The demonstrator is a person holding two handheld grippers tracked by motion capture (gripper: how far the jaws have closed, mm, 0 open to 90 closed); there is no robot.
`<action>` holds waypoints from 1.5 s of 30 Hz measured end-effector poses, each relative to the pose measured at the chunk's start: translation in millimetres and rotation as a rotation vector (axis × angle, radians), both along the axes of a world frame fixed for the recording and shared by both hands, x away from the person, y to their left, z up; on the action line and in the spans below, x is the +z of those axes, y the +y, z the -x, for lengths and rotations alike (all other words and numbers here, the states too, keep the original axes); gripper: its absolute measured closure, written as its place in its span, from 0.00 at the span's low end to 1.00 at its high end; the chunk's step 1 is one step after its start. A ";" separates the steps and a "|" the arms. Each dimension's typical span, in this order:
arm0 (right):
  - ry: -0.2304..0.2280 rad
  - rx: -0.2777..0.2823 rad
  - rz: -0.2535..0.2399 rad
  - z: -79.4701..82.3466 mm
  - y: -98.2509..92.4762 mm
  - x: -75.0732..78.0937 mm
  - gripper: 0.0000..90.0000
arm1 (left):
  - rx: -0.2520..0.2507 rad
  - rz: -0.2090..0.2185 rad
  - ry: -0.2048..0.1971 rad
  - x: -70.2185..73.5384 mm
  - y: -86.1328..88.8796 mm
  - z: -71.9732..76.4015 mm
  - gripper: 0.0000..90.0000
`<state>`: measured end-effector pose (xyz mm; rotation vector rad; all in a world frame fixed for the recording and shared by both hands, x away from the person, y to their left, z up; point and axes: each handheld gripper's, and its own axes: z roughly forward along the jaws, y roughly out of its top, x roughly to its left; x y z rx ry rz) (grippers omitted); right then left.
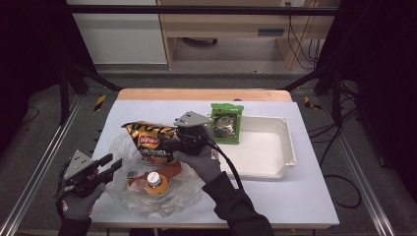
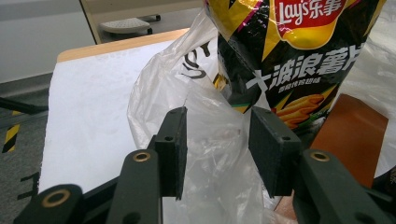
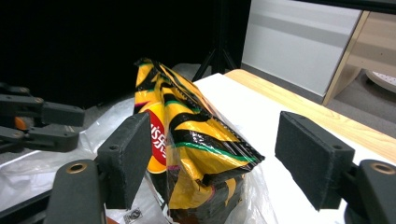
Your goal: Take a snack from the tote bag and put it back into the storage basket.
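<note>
In the high view the right gripper (image 1: 173, 143) sat at centre frame, its gloved hand (image 1: 204, 160) reaching up from the bottom edge with the dark sleeve angled left. Its jaws stood wide apart around the chip bag (image 1: 147, 140), the pads not pressing it; the right gripper view had the bag (image 3: 187, 144) between the two pads with a clear gap on the right side. The left gripper (image 1: 109, 164) lay at lower left, half open, with the clear plastic bag (image 2: 210, 154) loosely between its pads and no firm pinch visible. An orange-labelled bottle (image 1: 155, 183) lay in that plastic below the chips. A green packet (image 1: 226, 122) leaned on the white tray (image 1: 290, 142) at right.
</note>
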<state>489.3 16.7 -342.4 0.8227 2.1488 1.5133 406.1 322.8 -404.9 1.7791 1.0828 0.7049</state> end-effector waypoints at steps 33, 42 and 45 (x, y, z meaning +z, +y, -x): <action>0.033 0.067 -0.046 -10.0 12.6 -18.4 0.93 | -0.007 0.018 -0.027 2.9 5.3 1.0 0.51; 0.005 0.095 -0.130 -0.3 2.2 -2.8 0.95 | -0.077 0.041 -0.088 18.4 4.3 8.5 0.31; 0.000 0.099 -0.145 1.8 0.1 1.6 0.96 | -0.079 0.034 -0.084 18.7 2.1 8.5 0.29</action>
